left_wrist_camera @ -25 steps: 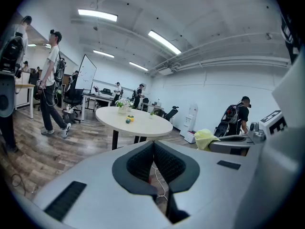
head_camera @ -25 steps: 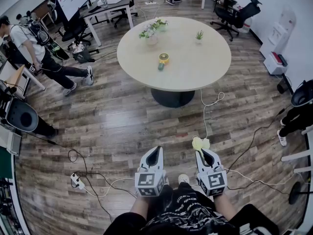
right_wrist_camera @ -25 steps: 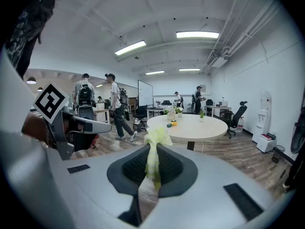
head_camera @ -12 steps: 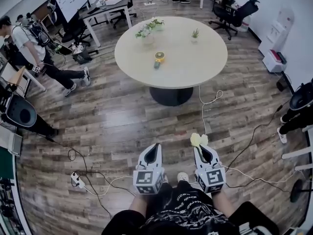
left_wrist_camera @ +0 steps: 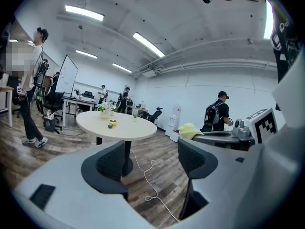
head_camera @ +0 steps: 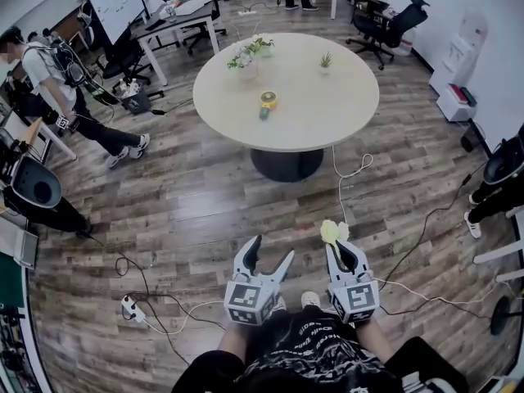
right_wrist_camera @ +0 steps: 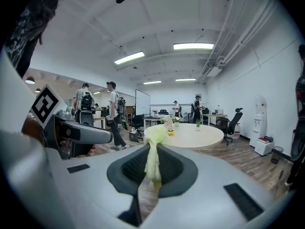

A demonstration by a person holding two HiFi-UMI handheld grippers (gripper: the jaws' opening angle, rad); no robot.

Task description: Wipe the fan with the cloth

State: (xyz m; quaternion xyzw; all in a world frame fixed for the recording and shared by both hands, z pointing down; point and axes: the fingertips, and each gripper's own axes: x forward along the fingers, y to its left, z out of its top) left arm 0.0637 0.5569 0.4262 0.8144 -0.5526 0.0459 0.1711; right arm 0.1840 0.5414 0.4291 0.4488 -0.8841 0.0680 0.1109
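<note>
Far ahead on the big round pale wooden table (head_camera: 327,117), the small yellow fan (head_camera: 269,98) is seen near the middle, with little green potted plants (head_camera: 248,56) behind it. It is well apart from both grippers, which are held low over the dark wood plank floor (head_camera: 188,211), just in front of the person's body. The soft pale yellow cloth (head_camera: 332,232) is pinched in the right gripper (head_camera: 338,250), whose jaws are closed tight on it, so that a bunch sticks out past the tips. The left gripper (head_camera: 271,250) is empty; its jaws have just been opening and are now spread wide, with nothing but floor seen between them. No wiping can be done yet, so the step in hand is judged to be getting to the table. It would be done well if the cloth were kept squeezed all the way, so it is not dropped. The thin white cable (head_camera: 341,195) lying on the floor between the grippers and the table should be stepped over or walked round. Once the table is reached, the fan could be held still by the open left gripper, since so light a thing may slide when rubbed.
</note>
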